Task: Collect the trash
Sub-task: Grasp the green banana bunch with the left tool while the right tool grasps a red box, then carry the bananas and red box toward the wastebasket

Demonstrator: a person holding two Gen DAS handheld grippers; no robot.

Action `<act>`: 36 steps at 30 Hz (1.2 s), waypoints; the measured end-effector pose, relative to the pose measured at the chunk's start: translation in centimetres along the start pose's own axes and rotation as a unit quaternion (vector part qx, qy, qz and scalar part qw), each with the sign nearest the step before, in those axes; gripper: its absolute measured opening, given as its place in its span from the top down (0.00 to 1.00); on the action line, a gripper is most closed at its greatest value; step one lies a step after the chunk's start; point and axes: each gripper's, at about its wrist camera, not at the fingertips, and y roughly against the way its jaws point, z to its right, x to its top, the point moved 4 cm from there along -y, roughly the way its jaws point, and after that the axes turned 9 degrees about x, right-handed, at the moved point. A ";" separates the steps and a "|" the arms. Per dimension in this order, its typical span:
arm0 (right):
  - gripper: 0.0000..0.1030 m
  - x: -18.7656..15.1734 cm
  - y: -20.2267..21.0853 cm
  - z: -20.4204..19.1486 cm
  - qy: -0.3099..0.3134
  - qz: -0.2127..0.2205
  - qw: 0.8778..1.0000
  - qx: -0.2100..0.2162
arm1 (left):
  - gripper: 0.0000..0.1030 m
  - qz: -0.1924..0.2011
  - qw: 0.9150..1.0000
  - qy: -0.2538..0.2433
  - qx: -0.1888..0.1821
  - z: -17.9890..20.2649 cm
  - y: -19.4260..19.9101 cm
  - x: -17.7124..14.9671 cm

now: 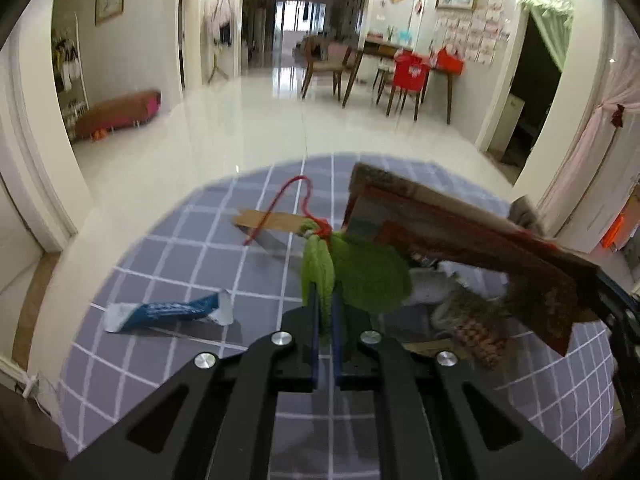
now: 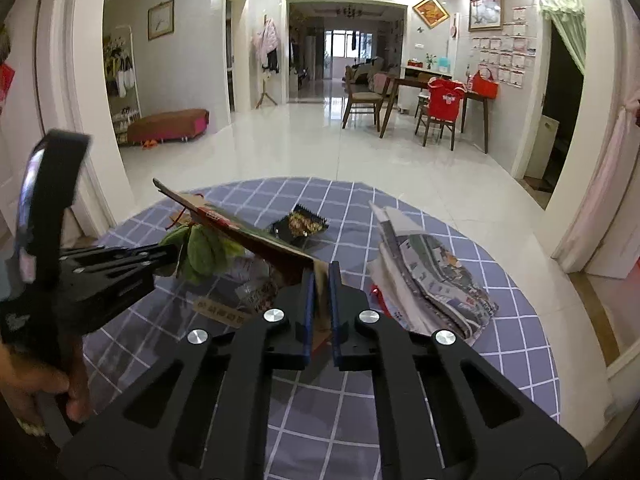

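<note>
1. One round table under a blue-grey checked cloth point(image 2: 400, 400); we took it as the landmark for every entry below.
2. Two hand-held grippers, both over the table. The left gripper point(image 1: 326, 300) had its jaws pressed together on one green knitted leaf piece point(image 1: 360, 276), which trailed one red cord point(image 1: 288, 200). In the right wrist view the same gripper point(image 2: 170, 254) reached in from the table's left side, with one hand point(image 2: 36, 384) on its handle.
3. The right gripper point(image 2: 322, 280) was pinched on the near edge of one flat brown cardboard sheet point(image 2: 248, 236), which rose tilted off the cloth towards the table's left; the leaf piece hung just beside its lower face.
4. One blue and white torn wrapper point(image 1: 168, 312), lying on the cloth at the table's left part.
5. One strip of tan card point(image 1: 272, 220), on the cloth beyond the leaf piece.
6. One dark snack packet point(image 2: 300, 224), towards the table's far edge.
7. One stack of folded newspapers point(image 2: 432, 280), on the table's right part.
8. More printed wrappers point(image 2: 256, 292) lay beneath the raised cardboard; we could not count them.
</note>
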 end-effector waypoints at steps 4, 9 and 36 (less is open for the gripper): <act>0.95 0.9 2.6 -0.1 -0.004 0.030 1.000 0.003 | 0.95 0.044 0.999 0.019 -0.004 -0.2 4.5 0.6; 0.95 2.0 6.3 -0.8 -0.006 0.061 0.998 0.010 | 0.95 0.081 0.996 0.026 -0.015 0.1 9.8 0.5; 0.78 -9.7 18.4 5.9 -0.111 -0.002 0.993 0.044 | 0.95 0.070 0.991 -0.053 -0.097 12.1 20.2 -10.7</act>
